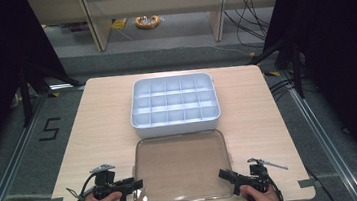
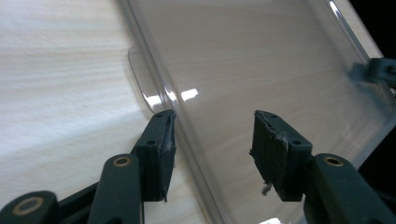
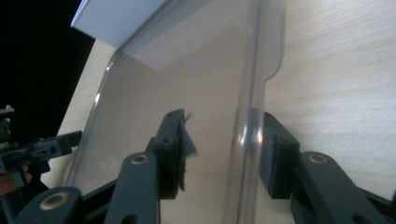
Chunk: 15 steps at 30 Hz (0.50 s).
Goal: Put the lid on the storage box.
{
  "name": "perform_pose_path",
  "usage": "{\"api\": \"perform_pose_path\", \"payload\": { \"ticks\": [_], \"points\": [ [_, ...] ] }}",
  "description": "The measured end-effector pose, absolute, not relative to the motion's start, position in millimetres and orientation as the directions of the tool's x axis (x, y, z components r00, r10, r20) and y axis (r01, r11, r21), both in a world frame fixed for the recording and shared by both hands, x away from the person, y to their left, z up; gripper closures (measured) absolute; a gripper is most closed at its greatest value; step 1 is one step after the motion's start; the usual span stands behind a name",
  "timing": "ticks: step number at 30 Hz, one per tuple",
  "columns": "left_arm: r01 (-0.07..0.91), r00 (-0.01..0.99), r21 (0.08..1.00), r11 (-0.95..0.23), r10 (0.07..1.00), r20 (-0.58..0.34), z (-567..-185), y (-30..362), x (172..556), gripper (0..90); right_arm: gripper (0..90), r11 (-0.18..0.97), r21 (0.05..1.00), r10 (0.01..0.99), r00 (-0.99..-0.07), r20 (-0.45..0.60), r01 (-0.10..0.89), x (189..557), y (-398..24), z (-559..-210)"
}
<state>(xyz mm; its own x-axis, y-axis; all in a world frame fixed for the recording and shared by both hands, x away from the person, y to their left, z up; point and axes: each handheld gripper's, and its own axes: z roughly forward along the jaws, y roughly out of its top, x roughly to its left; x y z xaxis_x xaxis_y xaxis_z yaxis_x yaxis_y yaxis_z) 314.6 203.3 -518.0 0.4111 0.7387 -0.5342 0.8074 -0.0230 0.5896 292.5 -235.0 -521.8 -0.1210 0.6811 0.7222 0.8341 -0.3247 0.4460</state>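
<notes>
A clear lid lies flat on the table just in front of the white divided box; the left tongs and right tongs both gape wide, each straddling a lid edge.

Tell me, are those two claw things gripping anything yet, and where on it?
Nothing is clamped yet. Both grippers, left and right, are open, each straddling a side rim of the clear lid.

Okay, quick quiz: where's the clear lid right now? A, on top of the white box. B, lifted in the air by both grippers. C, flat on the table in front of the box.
C: the lid lies on the table, nearer the person than the box.
</notes>
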Motion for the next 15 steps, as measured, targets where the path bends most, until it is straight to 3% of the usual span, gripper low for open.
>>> {"api": "perform_pose_path", "payload": {
  "ticks": [2, 3, 5, 15],
  "points": [
    [0.802, 0.418, 0.597, -0.029, 0.741, -0.525, -518, 202, 314, 45.6, 58.1, -0.292, 0.457, 0.694, -0.143, 0.706, 0.840, 291, -234, -517],
    [0.801, 0.423, 0.598, -0.033, 0.739, -0.525, -518, 202, 314, 44.6, 58.1, -0.265, 0.529, 0.702, -0.216, 0.679, 0.806, 292, -237, -519],
    [0.803, 0.421, 0.595, -0.026, 0.731, -0.536, -518, 202, 314, 42.9, 58.5, -0.228, 0.562, 0.721, -0.250, 0.646, 0.795, 290, -239, -518],
    [0.810, 0.419, 0.587, -0.014, 0.713, -0.561, -518, 205, 315, 37.7, 58.6, -0.116, 0.667, 0.718, -0.402, 0.568, 0.736, 285, -242, -508]
  ]
}}
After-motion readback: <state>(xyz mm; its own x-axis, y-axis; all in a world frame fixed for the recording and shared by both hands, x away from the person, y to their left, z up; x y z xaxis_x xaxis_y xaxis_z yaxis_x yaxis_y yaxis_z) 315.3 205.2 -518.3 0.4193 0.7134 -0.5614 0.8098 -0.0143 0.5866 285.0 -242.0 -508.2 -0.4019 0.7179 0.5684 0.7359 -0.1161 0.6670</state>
